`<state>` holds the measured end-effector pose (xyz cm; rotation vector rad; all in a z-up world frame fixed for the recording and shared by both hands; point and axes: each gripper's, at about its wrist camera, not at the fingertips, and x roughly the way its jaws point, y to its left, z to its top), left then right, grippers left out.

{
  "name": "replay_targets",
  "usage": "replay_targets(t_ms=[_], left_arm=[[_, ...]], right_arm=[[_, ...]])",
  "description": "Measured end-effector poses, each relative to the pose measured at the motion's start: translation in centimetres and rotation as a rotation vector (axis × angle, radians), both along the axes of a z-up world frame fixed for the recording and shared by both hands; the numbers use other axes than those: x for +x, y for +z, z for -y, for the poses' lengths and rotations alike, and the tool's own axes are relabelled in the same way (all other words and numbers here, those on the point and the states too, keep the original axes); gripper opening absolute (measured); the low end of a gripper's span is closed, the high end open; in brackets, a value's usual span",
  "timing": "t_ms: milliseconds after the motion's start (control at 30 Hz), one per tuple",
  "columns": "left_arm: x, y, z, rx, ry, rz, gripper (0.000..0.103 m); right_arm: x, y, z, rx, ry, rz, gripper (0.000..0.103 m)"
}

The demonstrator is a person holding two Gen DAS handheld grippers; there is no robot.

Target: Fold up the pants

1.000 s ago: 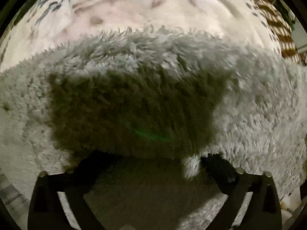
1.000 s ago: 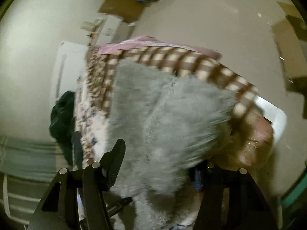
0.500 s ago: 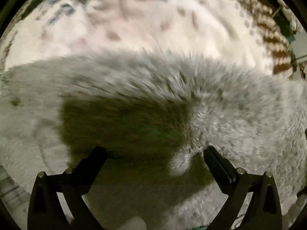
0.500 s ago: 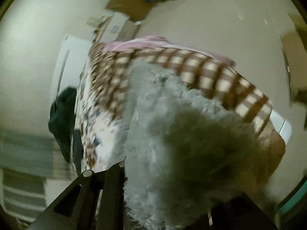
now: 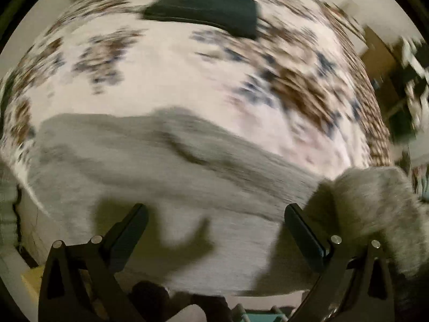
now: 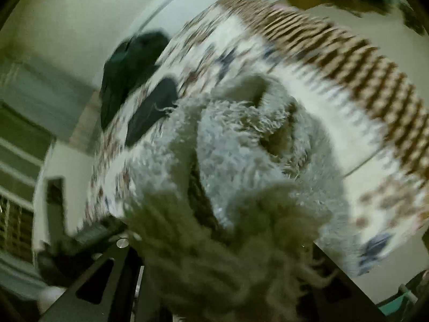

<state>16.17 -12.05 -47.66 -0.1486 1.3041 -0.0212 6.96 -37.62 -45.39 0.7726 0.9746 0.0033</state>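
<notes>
The grey fuzzy pants (image 5: 171,177) lie spread across the patterned bedspread (image 5: 166,80) in the left wrist view. My left gripper (image 5: 214,230) is open and empty, raised a little above the pants. A fluffy bunch of the pants (image 5: 375,204) hangs at the right. In the right wrist view the pants (image 6: 241,155) fill the middle and hide both fingers. My right gripper (image 6: 222,276) is shut on a bunched part of the pants and holds it up over the bed.
A folded dark garment (image 5: 203,13) lies at the far side of the bed; it also shows in the right wrist view (image 6: 152,110). A dark green cloth (image 6: 128,69) hangs off the bed's far edge. A brown checked blanket (image 6: 362,67) borders the bed.
My left gripper has let go of the pants and lifted away, so more of the bed shows. My right gripper has swung with the bunched pants over the bed.
</notes>
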Motion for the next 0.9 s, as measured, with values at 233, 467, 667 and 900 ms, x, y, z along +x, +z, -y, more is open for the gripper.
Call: replay_targets(t_ms=[233, 467, 667, 900], left_arm=[[0.2, -1.4, -11.5, 0.007, 0.130, -0.020, 0.103], [-0.3, -2.5, -16.0, -0.034, 0.156, -0.041, 0.103], [0.9, -2.9, -13.9, -0.146, 0.126, -0.059, 0.103], [3.7, -8.2, -4.5, -0.094, -0.100, -0.151, 0.103]], right_arm=[[3.8, -6.0, -14.1, -0.084, 0.176, -0.102, 0.019], [4.7, -9.2, -20.5, 0.014, 0.345, -0.258, 0.065], [0.5, -6.5, -11.8, 0.204, 0.115, -0.225, 0.092], [-0.8, -8.2, -4.4, 0.052, -0.067, -0.358, 0.092]])
